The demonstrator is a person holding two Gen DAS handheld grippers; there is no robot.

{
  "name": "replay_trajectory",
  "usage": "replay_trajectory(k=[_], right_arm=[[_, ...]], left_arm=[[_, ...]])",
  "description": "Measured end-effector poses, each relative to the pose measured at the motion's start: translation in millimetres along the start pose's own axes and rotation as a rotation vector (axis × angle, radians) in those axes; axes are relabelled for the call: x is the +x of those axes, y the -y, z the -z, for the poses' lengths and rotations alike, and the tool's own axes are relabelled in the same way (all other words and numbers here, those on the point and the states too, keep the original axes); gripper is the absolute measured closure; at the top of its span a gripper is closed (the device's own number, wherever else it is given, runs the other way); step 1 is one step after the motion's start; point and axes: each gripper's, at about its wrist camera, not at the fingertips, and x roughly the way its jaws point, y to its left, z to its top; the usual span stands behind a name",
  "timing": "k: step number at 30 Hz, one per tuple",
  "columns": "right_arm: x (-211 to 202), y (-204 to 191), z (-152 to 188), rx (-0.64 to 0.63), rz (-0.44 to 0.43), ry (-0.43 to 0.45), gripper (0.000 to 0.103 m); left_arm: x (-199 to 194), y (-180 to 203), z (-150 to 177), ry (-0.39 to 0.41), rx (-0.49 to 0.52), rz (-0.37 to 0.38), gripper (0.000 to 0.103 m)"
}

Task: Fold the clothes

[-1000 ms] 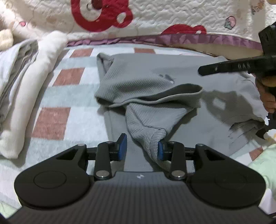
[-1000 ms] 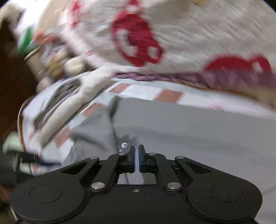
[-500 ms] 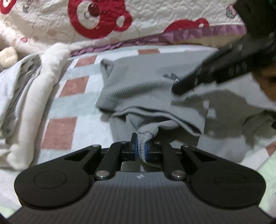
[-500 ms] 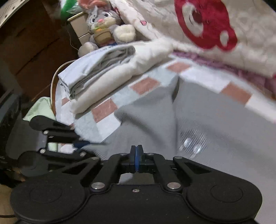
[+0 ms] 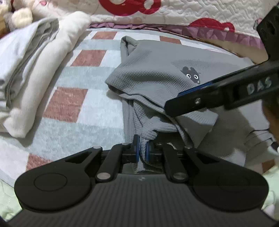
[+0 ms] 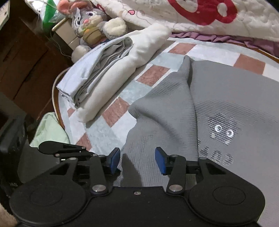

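Grey shirt (image 5: 153, 75) cuff pinched between left fingers (image 5: 136, 151)

Bed cover: a fleecy blanket checked in brick red, pale blue and white (image 5: 73, 103) is lying flat.
Behind: a white quilt with red prints (image 6: 200, 12) is bunching.
Left: dark brown wooden furniture (image 6: 22, 57) is standing.

Grey waffle-knit garment (image 5: 157, 76) — black mouse print; blanket (image 5: 83, 108) checked rust, pale blue.

Grey shirt (image 5: 153, 78) waffle-knit cloth, matt; blanket (image 5: 97, 111) prob. plush.
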Motion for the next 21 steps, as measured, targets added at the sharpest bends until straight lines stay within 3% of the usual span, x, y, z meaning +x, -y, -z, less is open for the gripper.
replay_trajectory(k=[4,5,7,8,11,17,21], right_arm=[[23.6,-23.1,4.0,-0.16,0.097,-0.055,0.048],[30.0,-30.4,6.7,-0.228,0.137,-0.071,0.052],[31.9,-38.5,9.1,-0.311,0.184,-0.068,0.088],[29.7,-38.3,7.9,-0.315,0.185,-0.066,0.094],[5.0,-22.0,-4.0,-0.188,0.124,-0.01,0.096],[-65.3,27.3,-14.8,-0.013,0.249,0.198,0.096],[-69.9,76.4,-7.4,0.082,0.262,0.204,0.096]], left_arm=[[-0.8,-3.7,3.8,0.003,-0.019,0.019,0.097],[-0.5,-2.8,3.8,0.004,-0.015,0.015,0.097],[0.0,-1.8,3.4,0.005,-0.008,0.012,0.097],[0.0,-2.4,3.3,0.006,-0.01,0.013,0.097],[-0.6,-3.4,3.4,0.007,-0.005,0.012,0.096],[-1.9,1.8,4.3,0.011,0.035,-0.014,0.096],[-3.0,2.5,4.9,0.013,0.072,-0.017,0.095]])
